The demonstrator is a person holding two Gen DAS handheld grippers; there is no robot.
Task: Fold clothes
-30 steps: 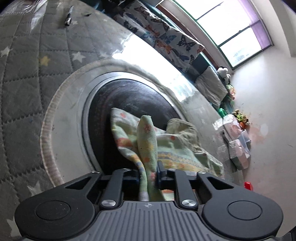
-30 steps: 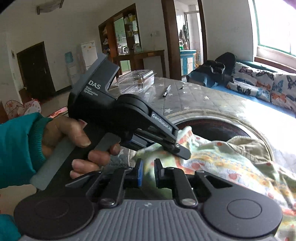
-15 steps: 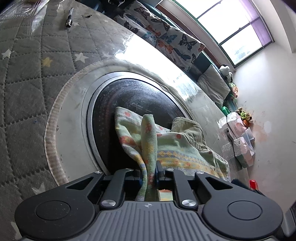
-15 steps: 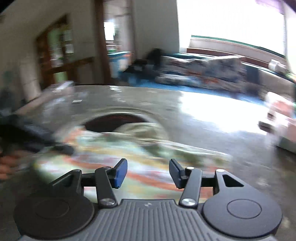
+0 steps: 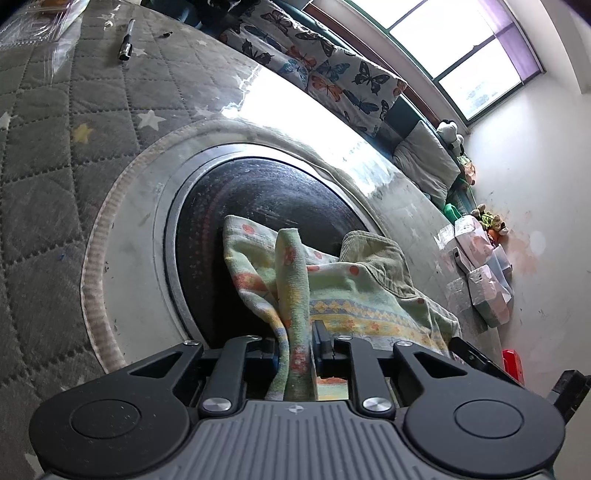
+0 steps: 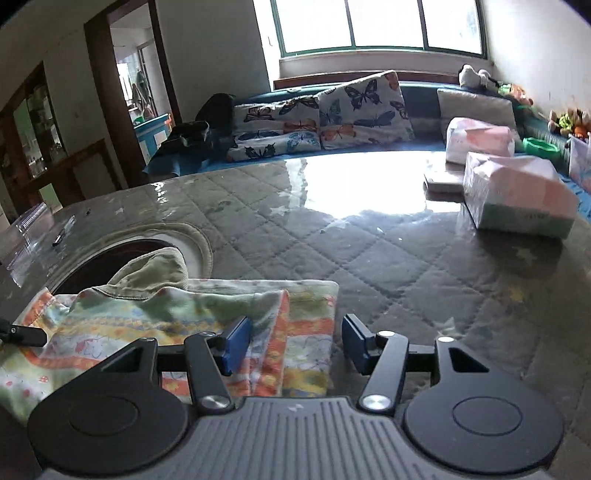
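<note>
Quilted grey table cover (image 6: pixel 369 240) spreads ahead of me. My left gripper (image 5: pixel 295 350) pinches a fold of the patterned garment (image 5: pixel 354 295); my right gripper (image 6: pixel 293 343) gapes wide over its edge.

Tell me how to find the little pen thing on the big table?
Start at the grey quilted table cover with stars, then find the dark round plate sunk in its middle. Look past it to the far corner beside the clear plastic bag. There lies a thin dark pen, the only small straight stick on the cover.
</note>
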